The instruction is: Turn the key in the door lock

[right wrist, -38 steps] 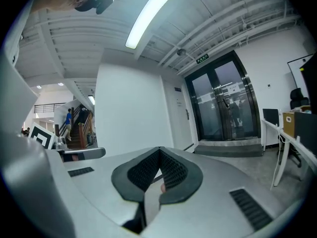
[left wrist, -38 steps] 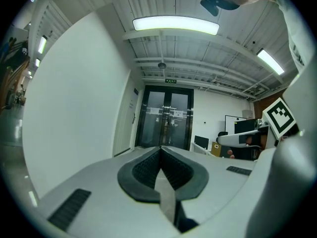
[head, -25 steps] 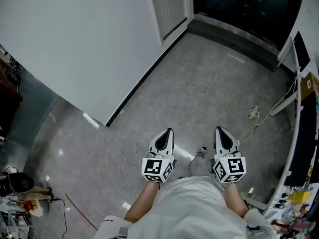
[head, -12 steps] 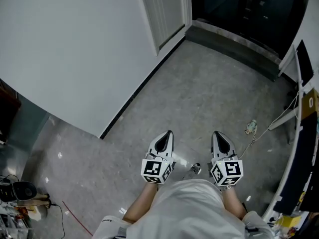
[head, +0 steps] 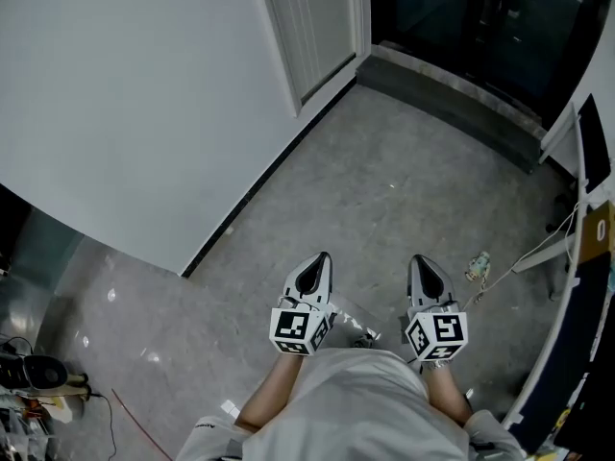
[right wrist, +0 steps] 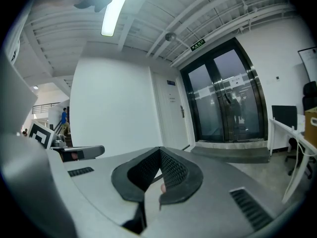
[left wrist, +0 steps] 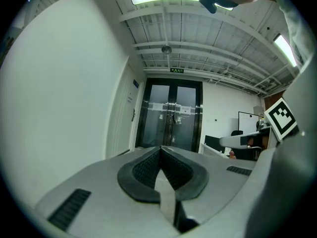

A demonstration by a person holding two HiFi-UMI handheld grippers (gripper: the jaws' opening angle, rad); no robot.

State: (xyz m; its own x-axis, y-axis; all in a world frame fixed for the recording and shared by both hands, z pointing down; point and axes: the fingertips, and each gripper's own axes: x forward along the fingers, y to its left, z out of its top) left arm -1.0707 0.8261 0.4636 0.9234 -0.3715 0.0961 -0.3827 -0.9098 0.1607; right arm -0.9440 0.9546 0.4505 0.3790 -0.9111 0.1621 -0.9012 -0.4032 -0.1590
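Left claw (head: 321, 260) and right claw (head: 421, 261) are both pressed closed, holding nothing, above grey floor (head: 384, 190). The white door (head: 322, 17) stands well ahead (its key too small to see); best to walk up squarely before opening a claw.

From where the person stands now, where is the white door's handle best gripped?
Probably its projecting bar, approached head-on: the handle juts out of the white door near the edge beside the glass doors. From this far its finer shape cannot be told.
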